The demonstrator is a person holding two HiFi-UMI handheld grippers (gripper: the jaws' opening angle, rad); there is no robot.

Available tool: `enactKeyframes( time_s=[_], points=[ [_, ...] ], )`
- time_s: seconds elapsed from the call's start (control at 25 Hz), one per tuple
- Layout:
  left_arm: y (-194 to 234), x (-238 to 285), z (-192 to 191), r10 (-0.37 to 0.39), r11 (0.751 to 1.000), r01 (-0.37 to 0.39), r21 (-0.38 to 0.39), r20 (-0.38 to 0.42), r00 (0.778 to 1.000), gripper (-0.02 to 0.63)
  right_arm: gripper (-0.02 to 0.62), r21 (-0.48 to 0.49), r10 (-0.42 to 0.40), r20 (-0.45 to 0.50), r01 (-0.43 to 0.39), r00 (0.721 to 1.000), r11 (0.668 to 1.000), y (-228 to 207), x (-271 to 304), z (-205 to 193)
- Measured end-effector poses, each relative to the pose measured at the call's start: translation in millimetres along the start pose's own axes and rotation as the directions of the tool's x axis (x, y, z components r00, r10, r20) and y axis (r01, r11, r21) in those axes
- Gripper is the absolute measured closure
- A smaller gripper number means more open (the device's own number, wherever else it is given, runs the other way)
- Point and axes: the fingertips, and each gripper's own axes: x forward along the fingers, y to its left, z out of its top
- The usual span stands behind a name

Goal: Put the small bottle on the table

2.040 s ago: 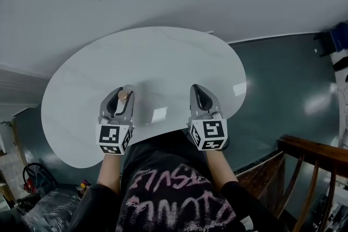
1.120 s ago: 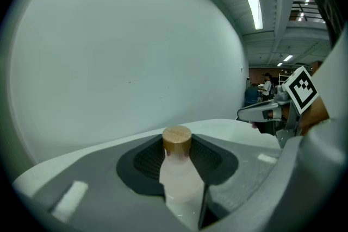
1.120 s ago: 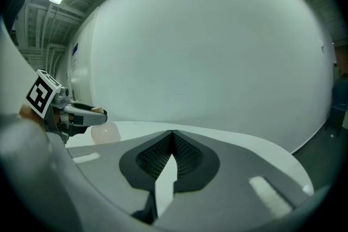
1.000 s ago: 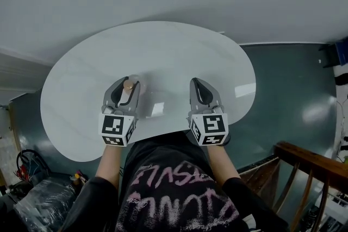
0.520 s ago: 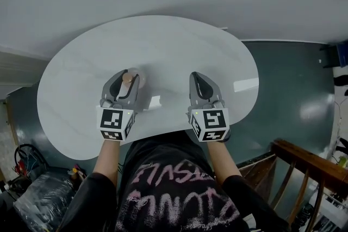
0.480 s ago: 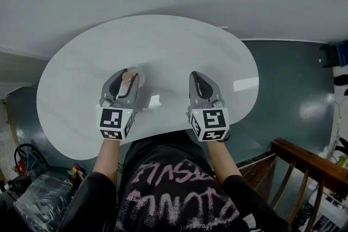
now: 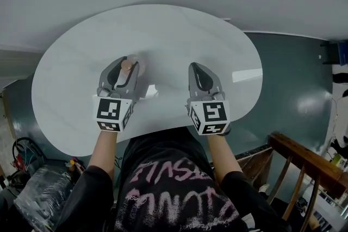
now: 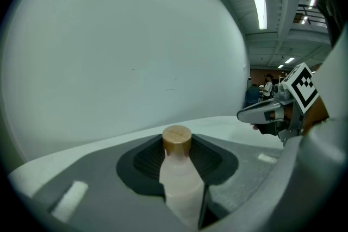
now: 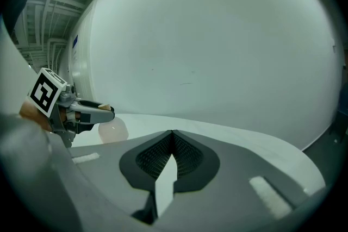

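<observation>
the small bottle (image 8: 180,185) stands upright between the jaws of your left gripper (image 7: 124,69). it is a pale, cloudy bottle with a tan round cap (image 8: 176,138). in the left gripper view both ribbed pads press against its body, so the jaws are closed on it, with the neck and cap rising clear above them.

from the head view, the bottle sits over the white oval table (image 7: 179,30), left of the middle and closer to the near edge than to the far edge. in the right gripper view its rounded base (image 9: 112,130) shows below the left jaws, low at the table top (whether it touches the surface cannot be told).

your right gripper (image 7: 202,76) is held level with the left one, well apart from it, over the near edge of the table toward its right side. its jaws are pressed together with nothing between them.

each gripper carries a black and white marker cube (image 7: 209,117) at its rear, nearest your body. a wooden railing (image 7: 304,157) crosses the lower right corner over a dark floor.
</observation>
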Motion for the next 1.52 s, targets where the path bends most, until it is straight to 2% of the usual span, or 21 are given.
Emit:
enactKeyframes(
  time_s=[0.4, 1.52],
  points=[
    [9.9, 18.0, -20.8, -0.003, 1.000, 0.003, -0.007, -0.030, 1.000, 0.466, 0.584, -0.001, 0.017, -0.012, -0.017, 1.000, 1.000, 10.5, 20.8, -7.1],
    [20.1, 49.4, -26.3, -0.005, 1.000, 0.005, 0.013, -0.008, 1.000, 0.466, 0.584, 0.028, 0.035, -0.017, -0.034, 0.999, 0.999, 9.7, 56.0, -26.3]
  ],
)
